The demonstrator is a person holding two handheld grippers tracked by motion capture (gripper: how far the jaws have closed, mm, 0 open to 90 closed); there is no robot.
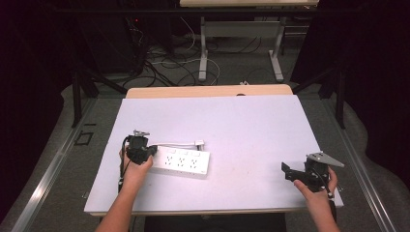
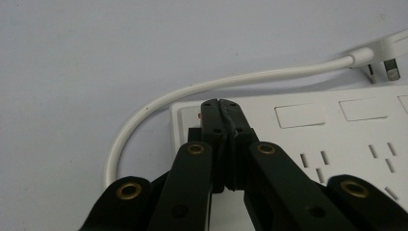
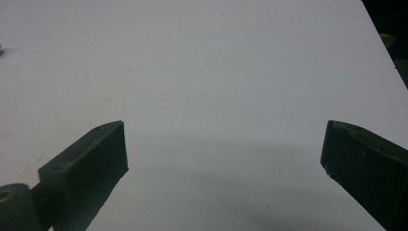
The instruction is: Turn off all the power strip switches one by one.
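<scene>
While left gripper point(image 1: 151, 151) touches it, power strip point(image 1: 181, 163) lies left-right.

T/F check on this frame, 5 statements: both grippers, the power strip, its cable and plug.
1. The left gripper has its fingers closed together over the switch end of the power strip. True.
2. The right gripper is shut on the plug. False: its fingers stand wide apart over bare table, with nothing between them.
3. The power strip's white cable curves round from the switch end to a plug lying on the table. True.
4. The plug is pushed into one of the strip's sockets. False: it lies loose beside the strip, prongs showing.
5. The right gripper is touching the power strip. False: it sits well apart, near the table's right edge.
</scene>
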